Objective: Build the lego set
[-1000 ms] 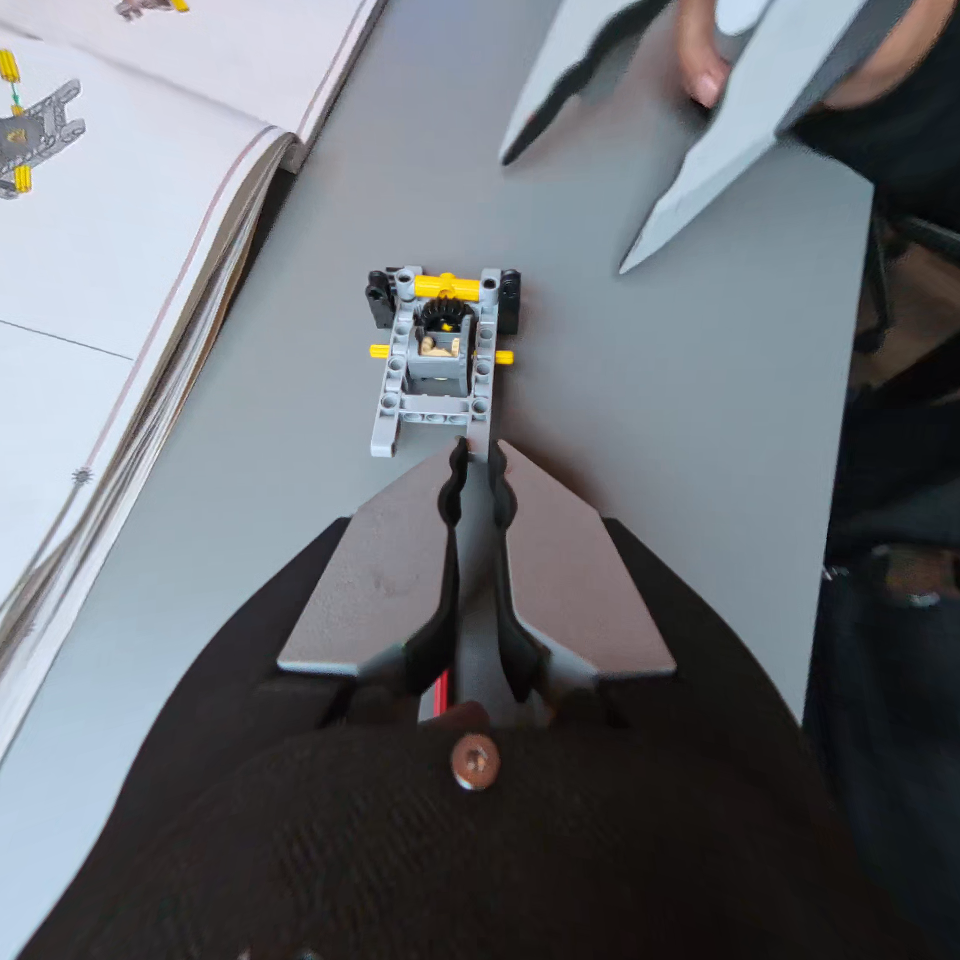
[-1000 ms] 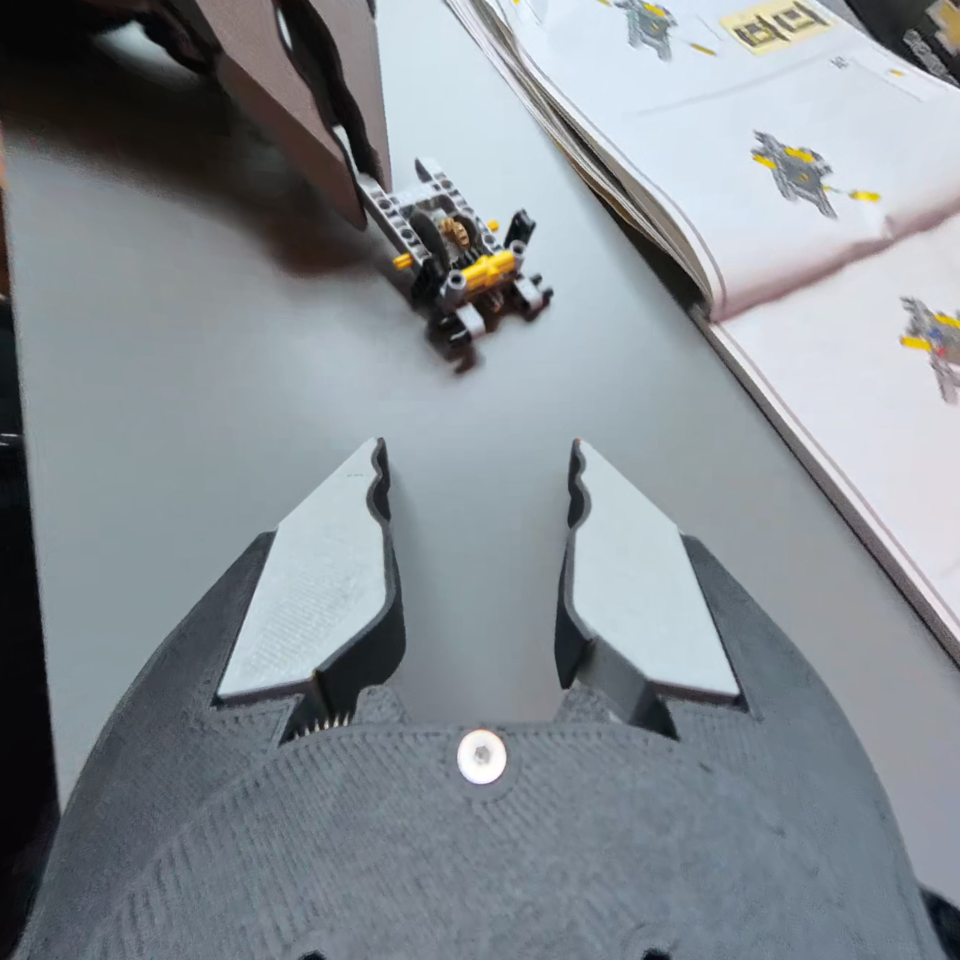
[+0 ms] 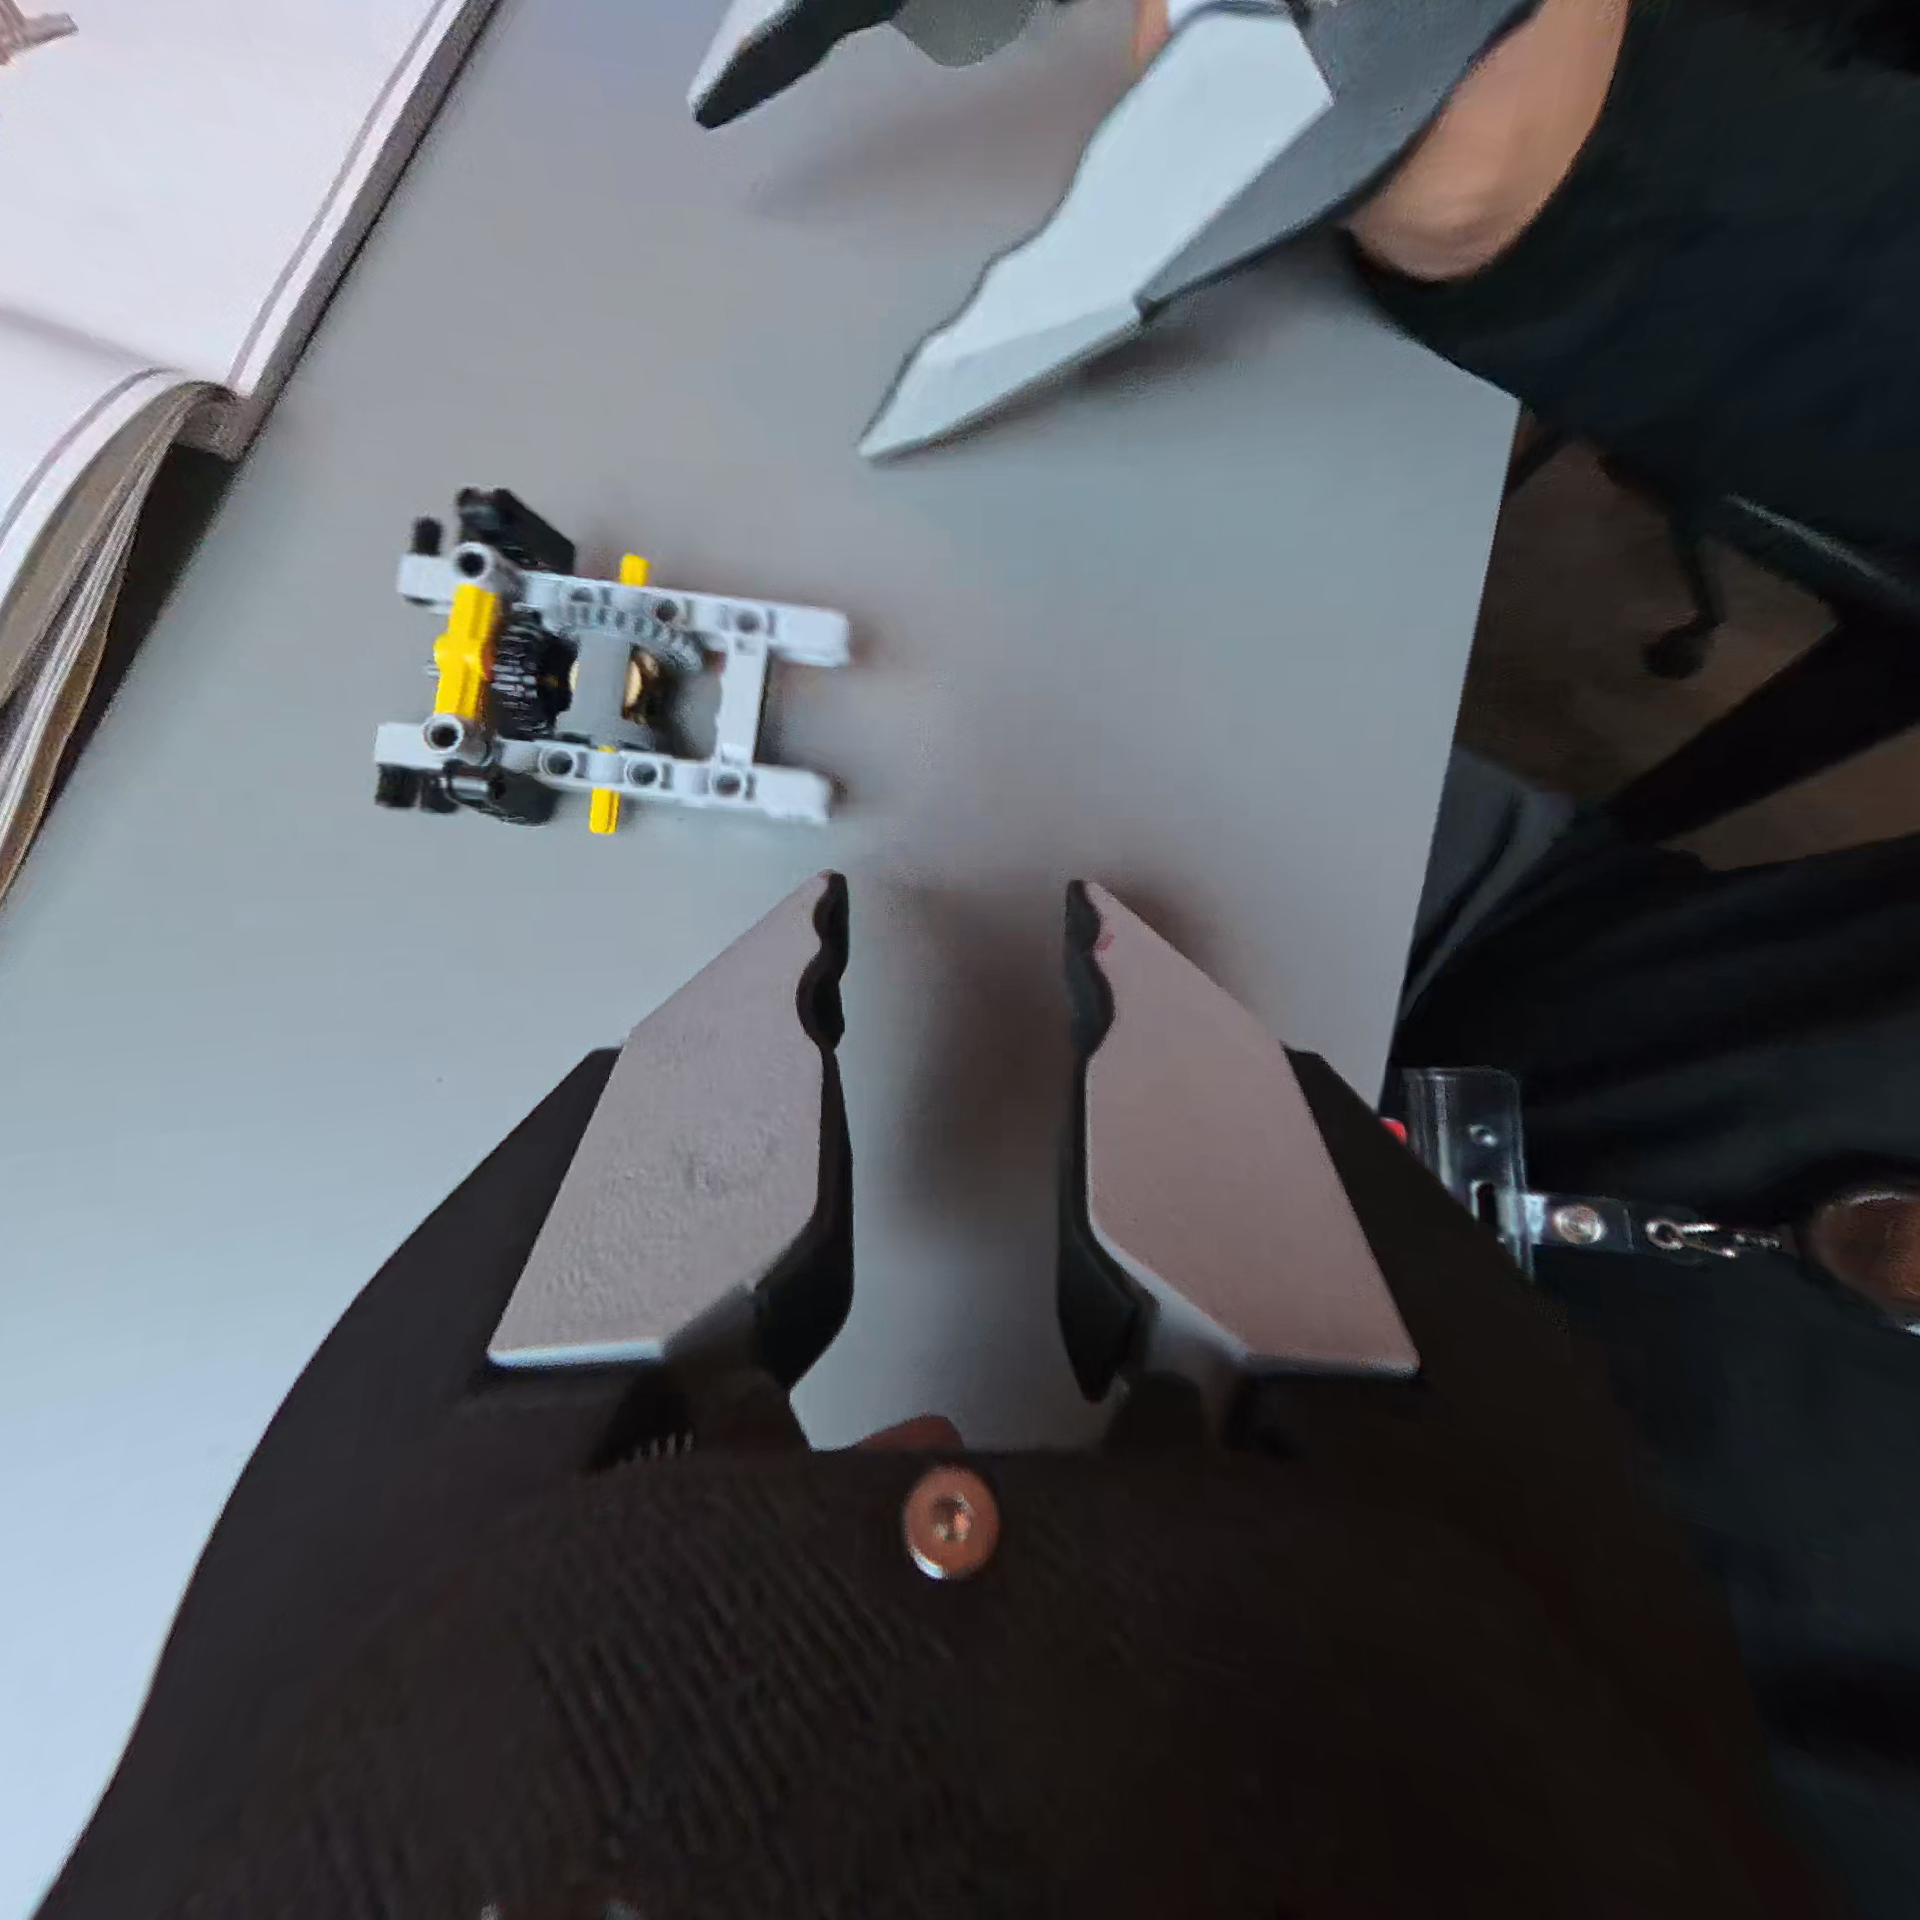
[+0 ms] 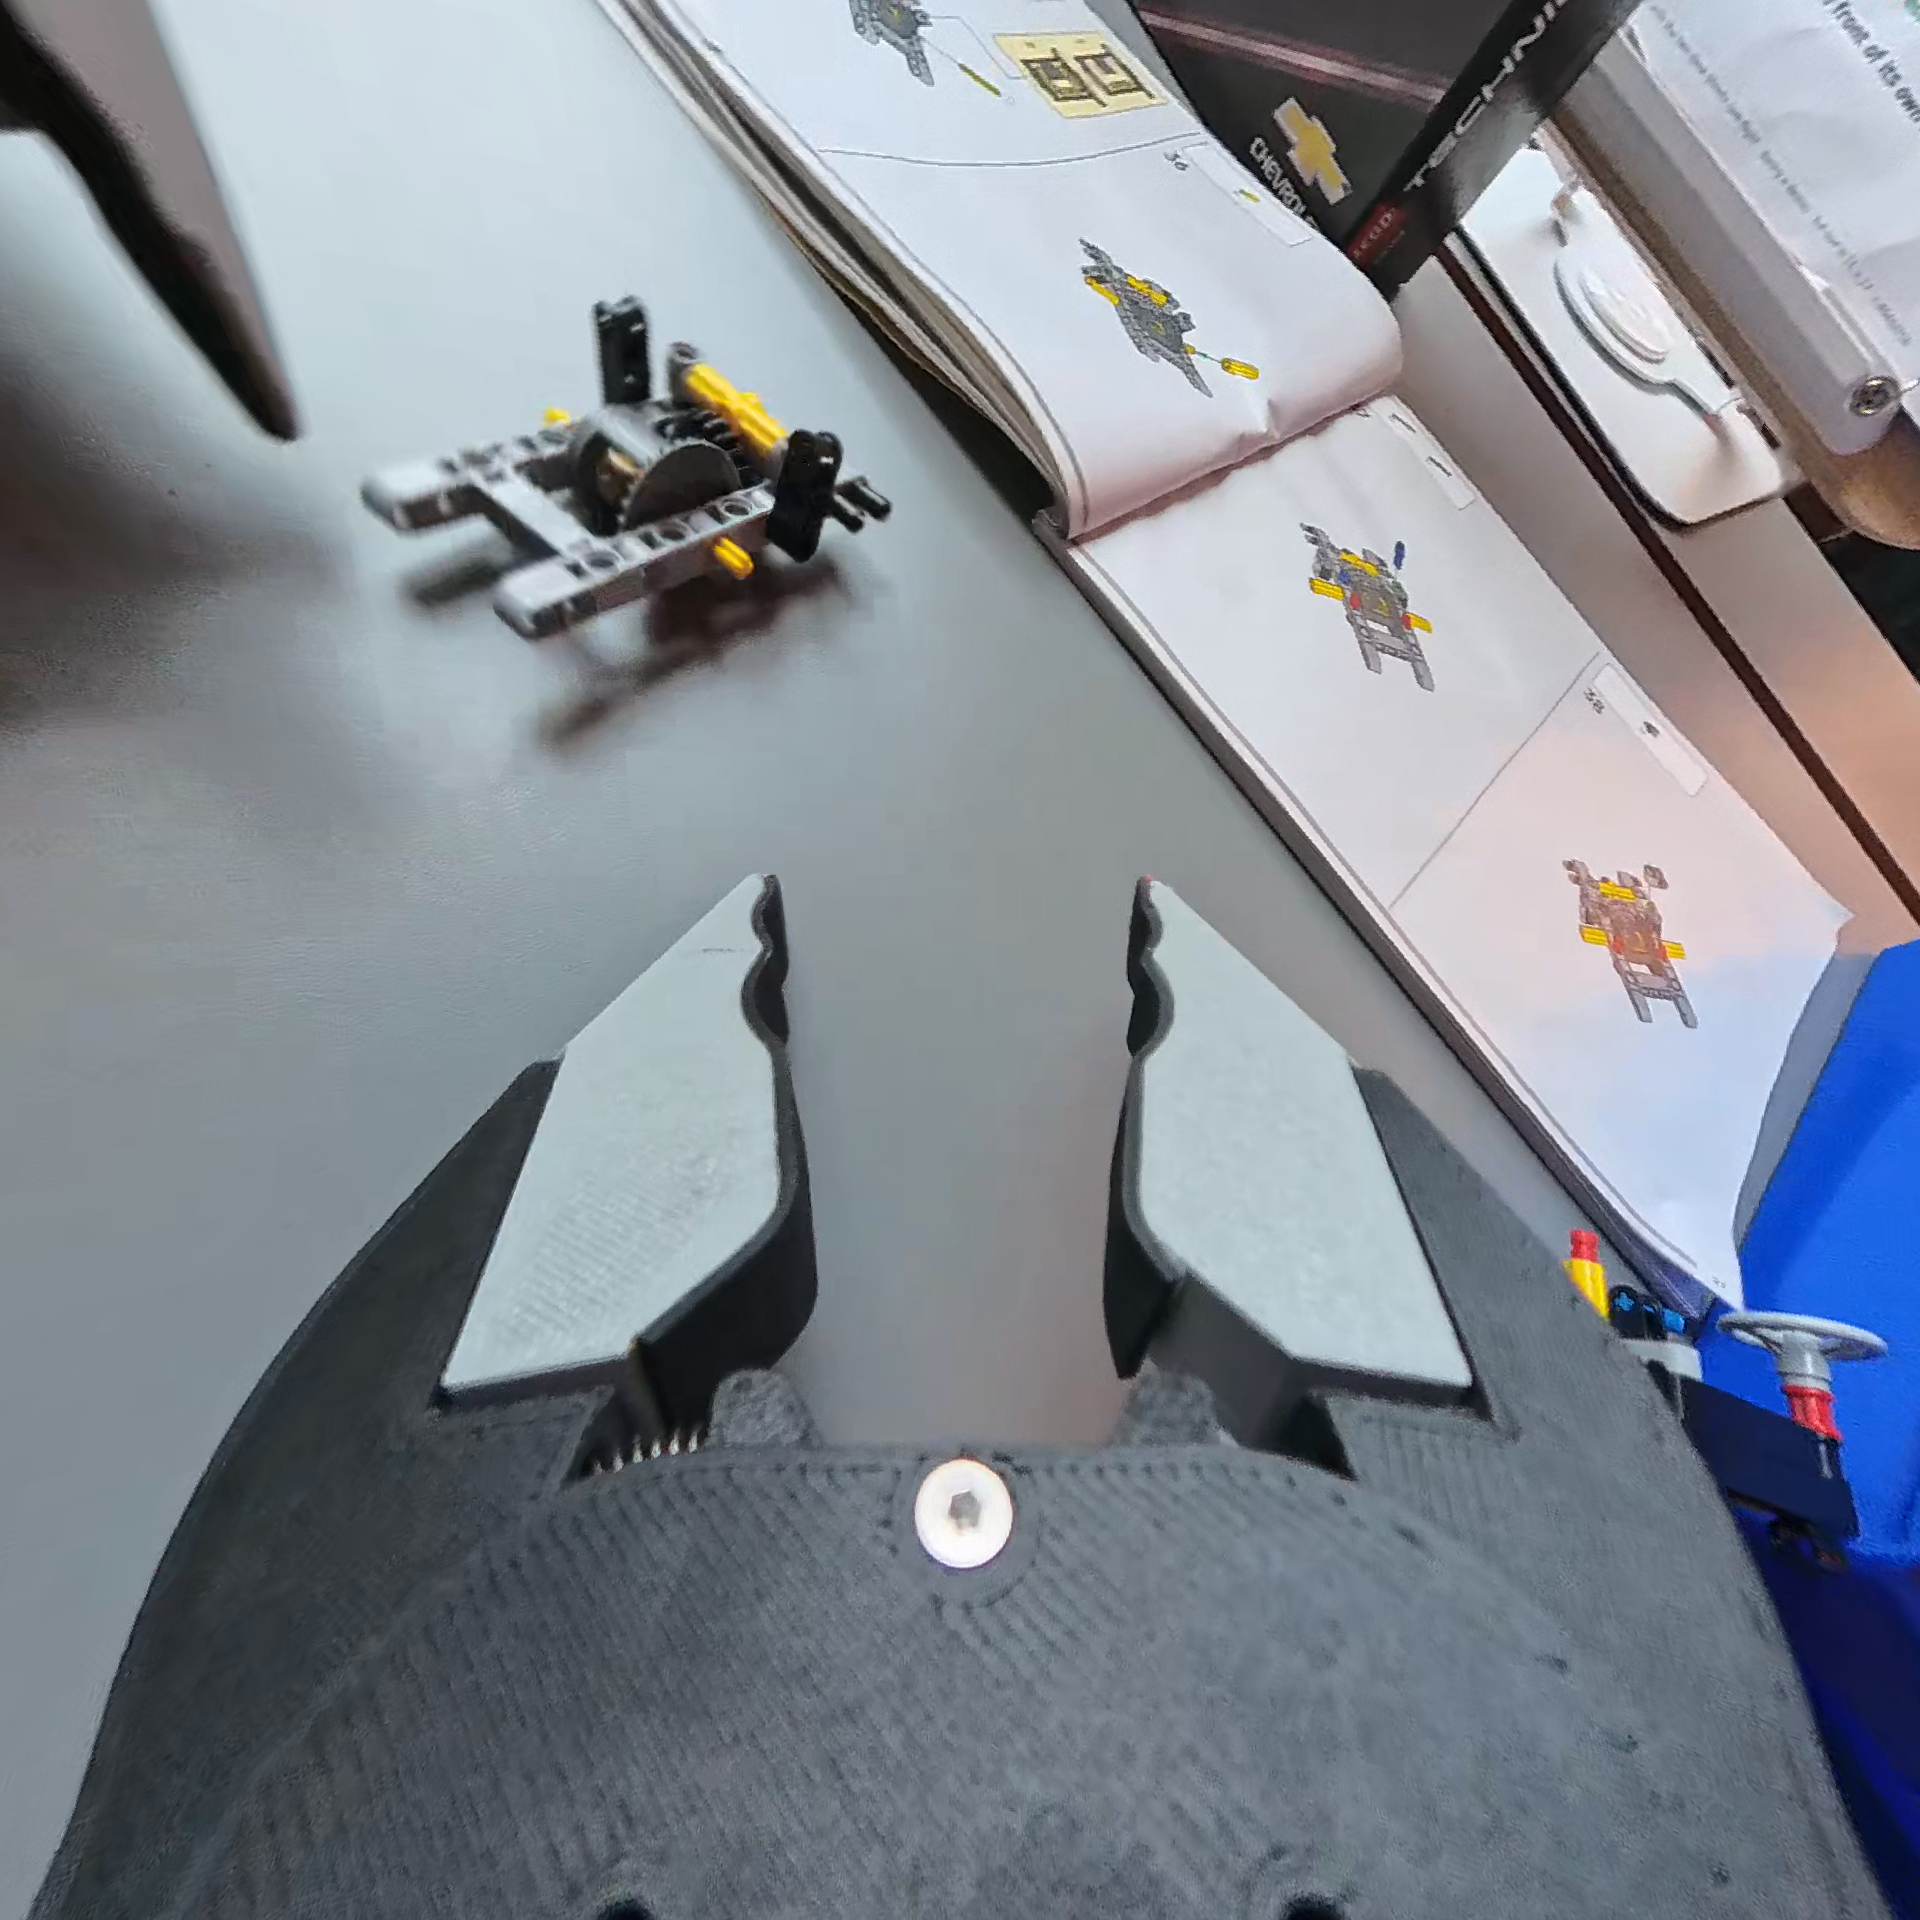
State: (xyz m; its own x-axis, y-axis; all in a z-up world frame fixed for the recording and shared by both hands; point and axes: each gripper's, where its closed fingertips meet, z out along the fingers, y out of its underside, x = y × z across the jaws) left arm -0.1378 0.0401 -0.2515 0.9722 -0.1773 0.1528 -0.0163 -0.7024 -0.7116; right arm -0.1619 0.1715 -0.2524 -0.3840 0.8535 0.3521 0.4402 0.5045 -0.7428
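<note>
The left tongs (image 3: 951, 883) stand parted and empty above the grey tabletop (image 3: 1143, 675), their tips apart from the lego assembly (image 3: 613, 686), which lies flat on the tabletop just ahead and to their left. The right tongs (image 4: 956, 894) are spread wide, holding nothing, and hover over bare tabletop well short of the same assembly (image 4: 623, 488). The assembly is a grey beam frame with a yellow connector at one end, yellow axle stubs poking out at both sides, a black gear inside and black pieces at the connector end. Beyond it, an open instruction booklet (image 4: 1195, 343) lies along the tabletop's far edge, its pages showing build diagrams. Behind the booklet rests a dark box (image 4: 1382, 125). At the right tongs' right side, a blue bin (image 4: 1829, 1247) carries a few small loose parts on its rim.
</note>
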